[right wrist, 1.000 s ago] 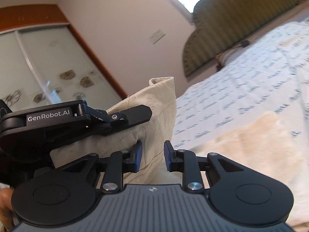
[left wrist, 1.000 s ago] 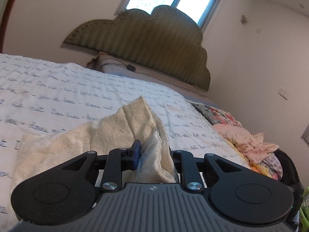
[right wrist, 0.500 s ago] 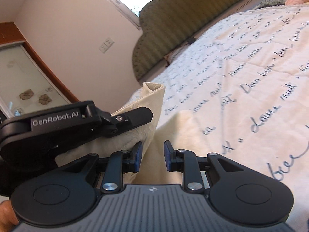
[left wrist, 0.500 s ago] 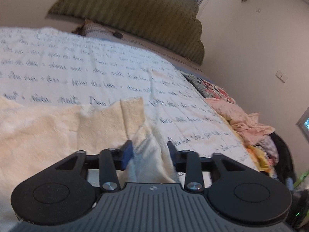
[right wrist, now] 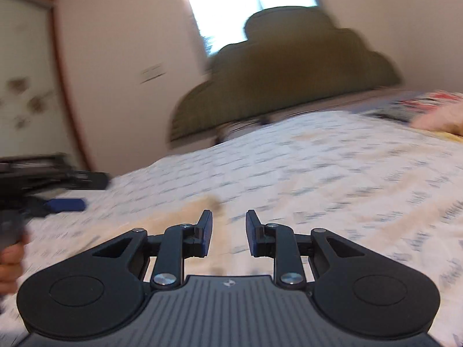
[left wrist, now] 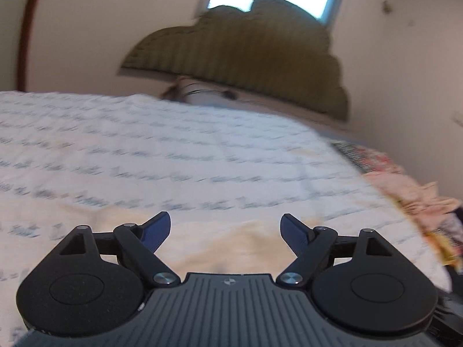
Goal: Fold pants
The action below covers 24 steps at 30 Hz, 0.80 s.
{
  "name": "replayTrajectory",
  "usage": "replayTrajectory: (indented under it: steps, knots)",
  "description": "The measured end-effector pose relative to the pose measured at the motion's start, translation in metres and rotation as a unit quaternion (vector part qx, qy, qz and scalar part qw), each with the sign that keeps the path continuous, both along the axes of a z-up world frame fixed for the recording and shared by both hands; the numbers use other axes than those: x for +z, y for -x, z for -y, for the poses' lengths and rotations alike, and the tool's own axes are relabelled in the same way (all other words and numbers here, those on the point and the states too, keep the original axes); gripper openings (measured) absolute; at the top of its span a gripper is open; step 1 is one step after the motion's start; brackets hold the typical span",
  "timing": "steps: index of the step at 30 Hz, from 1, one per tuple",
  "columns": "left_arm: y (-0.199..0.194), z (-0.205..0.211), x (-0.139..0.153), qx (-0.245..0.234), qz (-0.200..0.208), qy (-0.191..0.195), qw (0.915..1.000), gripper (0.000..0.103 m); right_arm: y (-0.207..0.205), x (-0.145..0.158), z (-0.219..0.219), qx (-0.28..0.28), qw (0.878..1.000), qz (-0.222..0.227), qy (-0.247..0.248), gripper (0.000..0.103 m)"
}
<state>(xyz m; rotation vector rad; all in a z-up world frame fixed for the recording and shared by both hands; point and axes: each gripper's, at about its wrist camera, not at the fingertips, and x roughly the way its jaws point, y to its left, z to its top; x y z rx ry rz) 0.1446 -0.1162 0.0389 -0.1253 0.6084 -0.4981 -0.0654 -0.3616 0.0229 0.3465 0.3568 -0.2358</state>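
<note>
The cream pants point(left wrist: 231, 248) lie flat on the bed just below and in front of my left gripper point(left wrist: 224, 228), which is wide open and empty. In the right wrist view the pants point(right wrist: 179, 217) show as a pale cream patch under my right gripper point(right wrist: 228, 231), whose jaws stand apart with nothing between them. The left gripper point(right wrist: 58, 185) shows at the left of the right wrist view, blurred, above the bed. Both views are motion-blurred.
A white bedspread with blue script point(left wrist: 173, 150) covers the bed. A green scalloped headboard point(left wrist: 240, 57) stands at the far end under a window. A pile of pink and patterned clothes point(left wrist: 413, 196) lies along the bed's right edge. A wardrobe point(right wrist: 20, 86) is at the left.
The left gripper has opened wide and let go of the pants, which now lie flat. The right gripper has opened a little more. Both grippers have swung toward the headboard.
</note>
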Motion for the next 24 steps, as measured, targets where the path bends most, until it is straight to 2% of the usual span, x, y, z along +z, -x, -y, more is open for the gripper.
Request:
replayTrajectory:
  steps: [3,6,7,8,10,12,14,16,20,24]
  knots:
    - [-0.003,-0.027,-0.021,0.008,-0.034,-0.009,0.9993,0.084,-0.015,-0.006,-0.033,0.096,0.994,-0.044,0.036,0.024]
    - [0.002,-0.035,-0.041,-0.011,-0.049,-0.038,0.9980,0.084,-0.025,-0.026,-0.057,0.107,0.979,-0.126,0.117,0.025]
    - [0.005,-0.035,-0.047,-0.023,-0.042,-0.058,0.9971,0.084,-0.025,-0.033,-0.059,0.102,0.973,-0.144,0.147,0.029]
    - [0.010,-0.031,-0.050,-0.029,-0.026,-0.083,0.9958,0.083,-0.023,-0.037,-0.058,0.101,0.972,-0.149,0.153,0.034]
    - [0.015,-0.030,-0.047,-0.023,0.013,-0.112,0.9933,0.083,-0.022,-0.031,-0.052,0.098,0.978,-0.141,0.122,0.035]
    - [0.007,-0.035,-0.037,-0.002,0.034,-0.102,0.9942,0.084,-0.027,-0.019,-0.049,0.094,0.977,-0.131,0.136,0.035]
    - [-0.009,-0.040,-0.026,0.009,0.028,-0.075,0.9967,0.084,-0.045,-0.009,-0.043,0.096,0.974,-0.125,0.160,0.035]
    - [-0.031,-0.041,-0.023,0.011,0.005,-0.062,0.9980,0.085,-0.064,-0.003,-0.032,0.108,0.978,-0.108,0.146,0.035]
    - [-0.061,-0.041,-0.029,0.040,-0.030,-0.068,0.9964,0.084,-0.107,-0.010,0.009,0.094,0.990,-0.101,0.041,0.035]
    - [-0.069,-0.039,-0.040,0.052,-0.026,-0.087,0.9945,0.085,-0.128,-0.024,0.022,0.101,0.986,-0.127,0.028,0.035]
